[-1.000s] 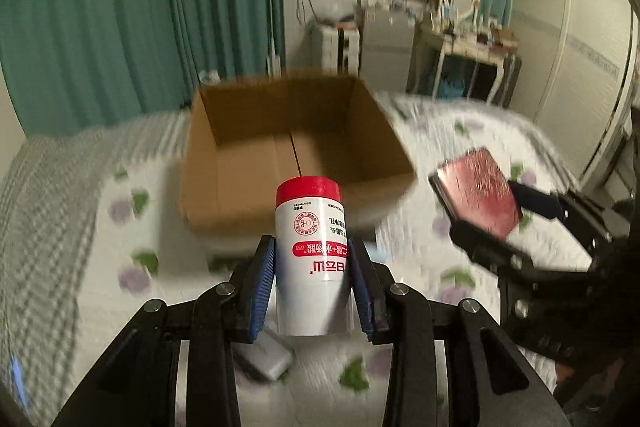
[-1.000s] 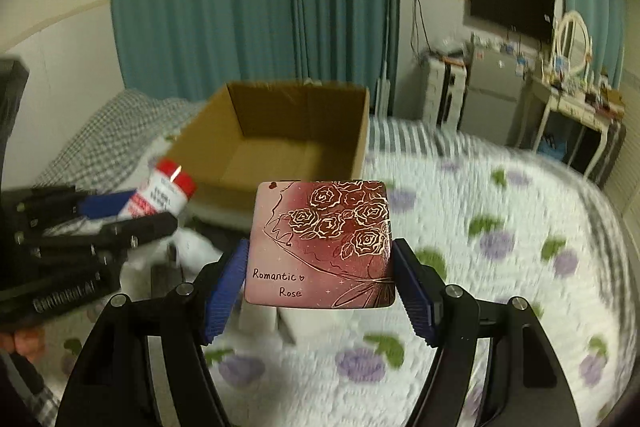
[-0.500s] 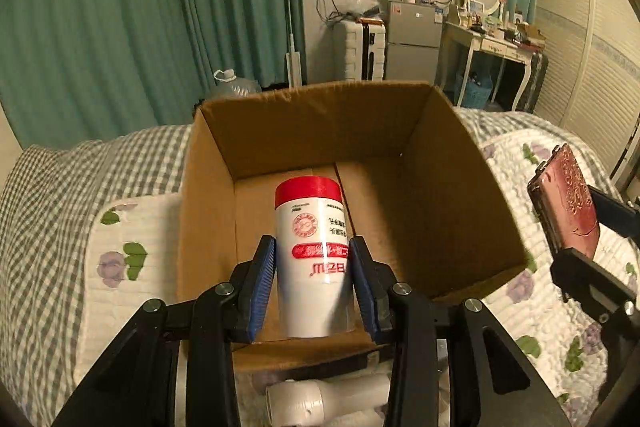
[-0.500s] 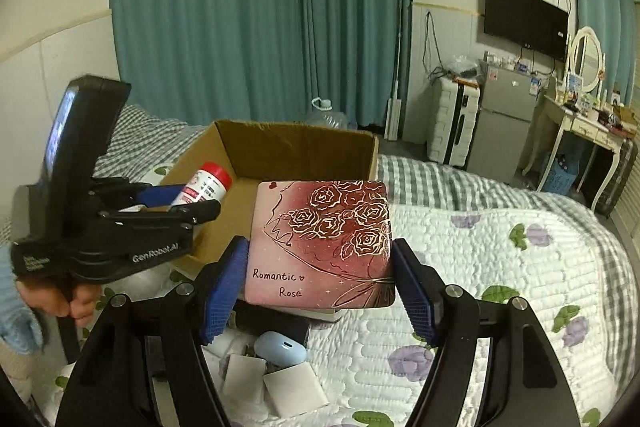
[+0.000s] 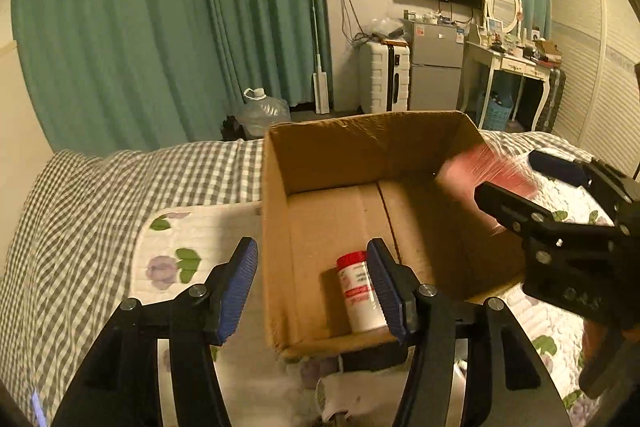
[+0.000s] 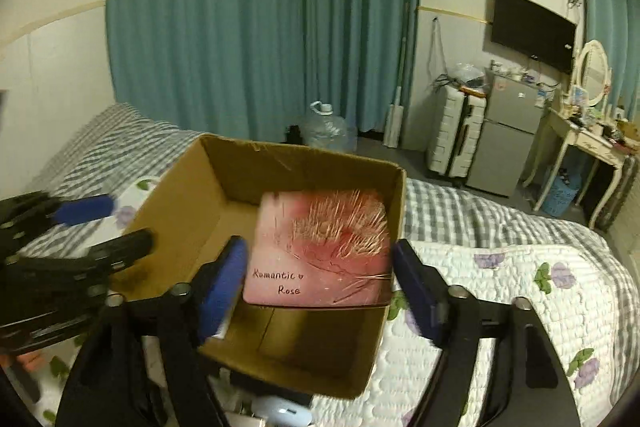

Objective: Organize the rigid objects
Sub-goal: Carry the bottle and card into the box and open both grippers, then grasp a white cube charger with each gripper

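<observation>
An open cardboard box (image 5: pixel 360 147) (image 6: pixel 180 183) sits on the bed. A white bottle with a red cap (image 5: pixel 358 293) lies inside it near the front wall. My left gripper (image 5: pixel 312 285) is open and empty above the box's front left corner. My right gripper (image 6: pixel 318 289) is open over the box; the pink "Romantic Rose" tin (image 6: pixel 320 251) sits between the spread jaws, motion-blurred, apparently free of them and dropping into the box. The tin shows as a pink blur (image 5: pixel 486 173) in the left wrist view, in front of the right gripper (image 5: pixel 520 187).
The bed has a white floral quilt (image 6: pixel 500 291) and a grey checked cover (image 5: pixel 80 207). Small white items (image 5: pixel 352 395) lie on the quilt before the box. A water jug (image 5: pixel 262 111), fridge and dressing table stand beyond the bed.
My left gripper opened and the bottle dropped into the box. My right gripper moved over the box and opened, and the tin left its jaws.
</observation>
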`<action>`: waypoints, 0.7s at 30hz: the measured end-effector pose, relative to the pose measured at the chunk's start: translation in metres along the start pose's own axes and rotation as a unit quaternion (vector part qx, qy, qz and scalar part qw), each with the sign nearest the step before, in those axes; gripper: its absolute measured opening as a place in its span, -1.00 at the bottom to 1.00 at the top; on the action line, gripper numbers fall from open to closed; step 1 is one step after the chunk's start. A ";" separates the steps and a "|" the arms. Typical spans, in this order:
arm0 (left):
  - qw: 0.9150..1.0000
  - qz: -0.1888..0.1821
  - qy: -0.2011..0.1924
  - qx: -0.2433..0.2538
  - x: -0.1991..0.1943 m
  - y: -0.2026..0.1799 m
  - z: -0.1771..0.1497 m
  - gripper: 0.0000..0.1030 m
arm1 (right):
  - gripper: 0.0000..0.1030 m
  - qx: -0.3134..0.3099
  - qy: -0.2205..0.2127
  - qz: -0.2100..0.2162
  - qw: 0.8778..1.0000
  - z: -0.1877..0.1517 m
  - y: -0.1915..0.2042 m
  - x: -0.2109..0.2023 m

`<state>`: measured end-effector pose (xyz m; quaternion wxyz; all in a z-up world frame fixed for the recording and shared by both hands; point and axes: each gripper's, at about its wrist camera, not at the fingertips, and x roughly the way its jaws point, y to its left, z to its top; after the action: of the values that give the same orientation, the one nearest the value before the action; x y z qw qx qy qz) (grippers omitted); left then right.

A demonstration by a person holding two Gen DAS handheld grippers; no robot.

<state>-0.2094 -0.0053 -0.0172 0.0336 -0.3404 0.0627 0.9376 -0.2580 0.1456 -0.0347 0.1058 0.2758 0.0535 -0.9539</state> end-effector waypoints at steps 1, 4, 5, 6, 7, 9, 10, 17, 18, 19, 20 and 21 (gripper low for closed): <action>1.000 0.001 -0.002 0.000 -0.005 0.002 -0.002 0.16 | 0.68 0.000 -0.006 0.001 1.000 0.000 0.000 -0.006; 1.000 0.004 -0.006 0.000 -0.022 0.008 -0.010 0.16 | 0.68 -0.008 -0.007 0.000 1.000 -0.004 0.002 -0.031; 1.000 0.005 -0.006 -0.003 -0.028 0.011 -0.012 0.16 | 0.68 -0.014 -0.008 -0.002 1.000 -0.008 0.003 -0.044; 1.000 0.005 -0.007 -0.008 -0.036 0.014 -0.017 0.16 | 0.68 -0.018 -0.008 -0.002 1.000 -0.010 0.003 -0.052; 1.000 0.004 -0.007 -0.011 -0.043 0.016 -0.022 0.18 | 0.68 -0.021 -0.005 -0.001 1.000 -0.015 0.003 -0.062; 1.000 0.005 -0.004 -0.014 -0.053 0.020 -0.033 0.24 | 0.68 -0.024 0.011 0.007 1.000 -0.028 0.004 -0.077; 1.000 0.008 0.000 -0.016 -0.058 0.021 -0.041 0.24 | 0.68 -0.025 0.019 0.012 0.999 -0.035 0.004 -0.082; 0.998 0.012 0.053 -0.035 -0.059 0.015 -0.102 0.25 | 0.68 -0.052 0.078 0.034 0.995 -0.088 0.005 -0.074; 0.997 0.013 0.062 -0.037 -0.056 0.012 -0.108 0.25 | 0.68 -0.061 0.088 0.036 0.994 -0.094 0.006 -0.068; 0.997 0.013 0.069 -0.038 -0.054 0.009 -0.114 0.25 | 0.68 -0.067 0.096 0.038 0.992 -0.100 0.006 -0.064; 0.996 0.015 0.077 -0.041 -0.050 0.004 -0.121 0.25 | 0.68 -0.073 0.105 0.039 0.991 -0.108 0.005 -0.059; 0.996 0.014 0.082 -0.040 -0.048 0.001 -0.126 0.25 | 0.68 -0.077 0.113 0.040 0.990 -0.116 0.006 -0.055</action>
<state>-0.0927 -0.0250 -0.0815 0.0016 -0.4162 0.0320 0.9087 -0.1518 0.1682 -0.1034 0.1581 0.3745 0.1274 -0.9047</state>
